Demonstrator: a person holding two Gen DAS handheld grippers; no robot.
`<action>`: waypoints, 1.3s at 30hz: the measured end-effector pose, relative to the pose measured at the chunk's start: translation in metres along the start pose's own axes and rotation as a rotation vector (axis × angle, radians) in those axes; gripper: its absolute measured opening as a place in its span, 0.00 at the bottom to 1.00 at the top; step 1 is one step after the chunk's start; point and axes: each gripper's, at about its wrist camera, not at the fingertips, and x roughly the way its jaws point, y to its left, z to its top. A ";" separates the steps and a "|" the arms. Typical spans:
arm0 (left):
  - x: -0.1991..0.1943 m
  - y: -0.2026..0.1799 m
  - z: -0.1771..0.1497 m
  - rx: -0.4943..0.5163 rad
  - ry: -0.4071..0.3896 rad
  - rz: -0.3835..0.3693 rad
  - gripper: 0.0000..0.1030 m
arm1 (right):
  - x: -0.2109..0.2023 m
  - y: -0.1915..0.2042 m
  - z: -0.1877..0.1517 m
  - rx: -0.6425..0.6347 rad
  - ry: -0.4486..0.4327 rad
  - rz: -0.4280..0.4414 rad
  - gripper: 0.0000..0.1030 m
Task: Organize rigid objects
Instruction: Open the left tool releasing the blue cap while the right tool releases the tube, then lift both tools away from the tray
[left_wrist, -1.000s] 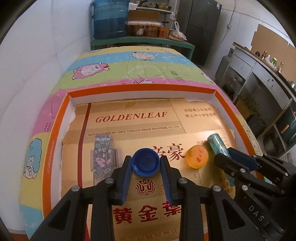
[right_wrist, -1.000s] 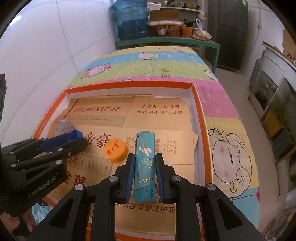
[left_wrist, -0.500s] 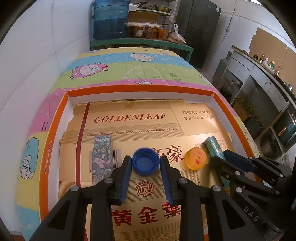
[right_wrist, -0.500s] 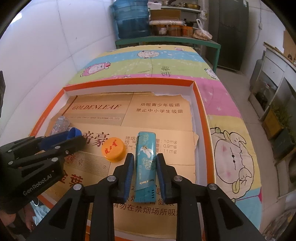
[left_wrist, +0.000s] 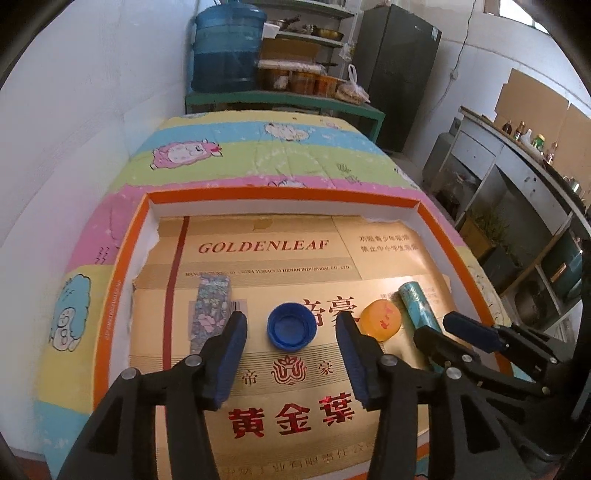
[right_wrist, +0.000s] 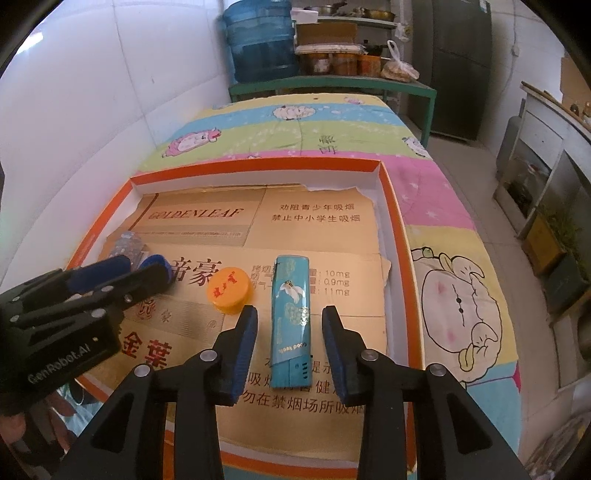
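Orange-rimmed tray (left_wrist: 114, 295) lined with gold printed cardboard (left_wrist: 288, 384) sits on a pastel cartoon blanket (left_wrist: 258, 162), and all our pieces lie flat on the cardboard. We hold our left gripper (left_wrist: 291, 326) spread wide, its blue-padded jaws standing either side of the blue bottle cap (left_wrist: 291, 330) with a clear gap on both sides; the cap rests open side up, touched by neither pad. Just left of that gripper lies the floral lighter (left_wrist: 210, 308), lengthwise away from us. To the right of the cap sits the orange cap (left_wrist: 380, 319), top up with red characters on it, and just beside it the teal lighter (right_wrist: 290, 321). We hold our right gripper (right_wrist: 290, 319) wide as well, jaws flanking the teal lighter without touching it; the lighter lies lengthwise between them, its vented end toward us. In the right wrist view the orange cap (right_wrist: 229, 290) is just left of the left-hand jaw
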 end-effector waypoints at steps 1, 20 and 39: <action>-0.002 0.000 0.000 0.000 -0.004 -0.002 0.48 | -0.001 0.000 -0.001 0.001 -0.002 -0.001 0.36; -0.058 -0.003 -0.013 0.014 -0.067 -0.010 0.49 | -0.052 0.017 -0.014 -0.002 -0.060 -0.010 0.36; -0.096 0.005 -0.035 -0.002 -0.085 -0.009 0.49 | -0.087 0.035 -0.029 -0.008 -0.082 -0.026 0.36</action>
